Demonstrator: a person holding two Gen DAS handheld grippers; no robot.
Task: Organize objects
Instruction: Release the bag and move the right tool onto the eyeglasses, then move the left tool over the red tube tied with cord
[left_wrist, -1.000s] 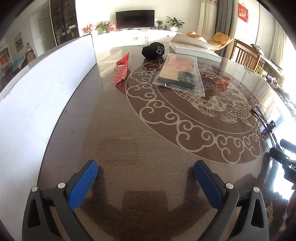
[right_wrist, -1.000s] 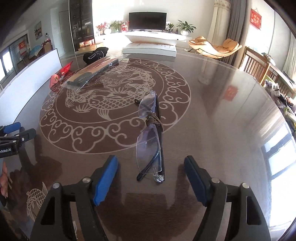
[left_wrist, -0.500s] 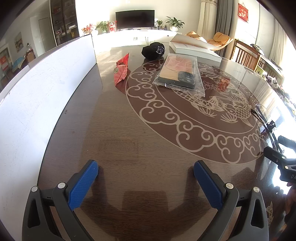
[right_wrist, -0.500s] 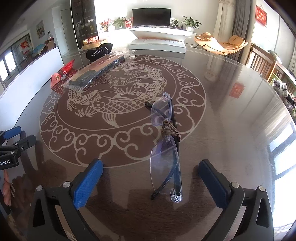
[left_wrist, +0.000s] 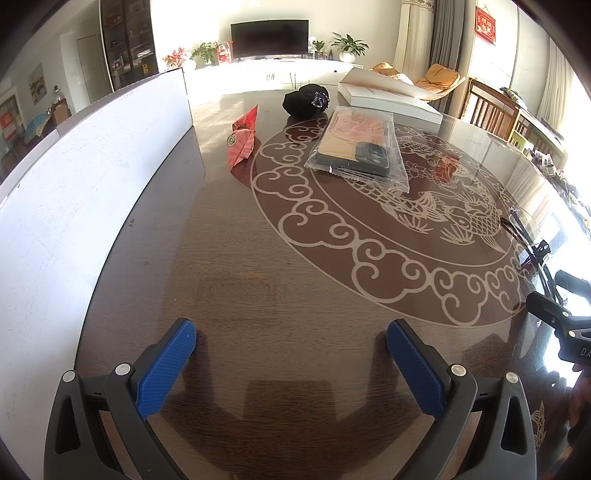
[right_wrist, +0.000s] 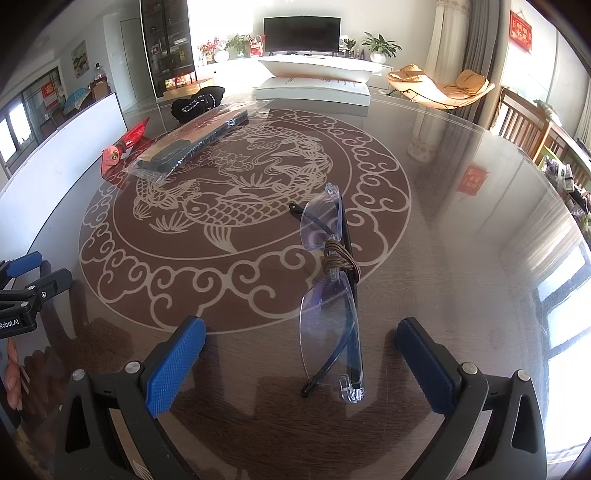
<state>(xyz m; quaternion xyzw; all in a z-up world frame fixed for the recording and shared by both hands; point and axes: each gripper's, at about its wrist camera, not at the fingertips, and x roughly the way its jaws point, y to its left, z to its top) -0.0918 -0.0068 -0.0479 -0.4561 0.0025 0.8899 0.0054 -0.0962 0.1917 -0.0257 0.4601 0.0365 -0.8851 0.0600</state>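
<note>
Item: folded rimless glasses, cord wound round the bridge. Location: lying on the glass-topped desk at the 4 o'clock edge of its carp medallion, between the right gripper's spread fingers but touched by neither.

Change noted: the right fingers have just been opening and now stand fully released, glasses resting free on the desk. A second ago they stood narrower about the frame.

Left gripper: fingers released, nothing between them, over bare desk near the white board.

Other stock, 10 to 12 o'clock: bagged phone case, red packet, black cap.

Reading: glasses probably just set down; next item likely follows.
</note>
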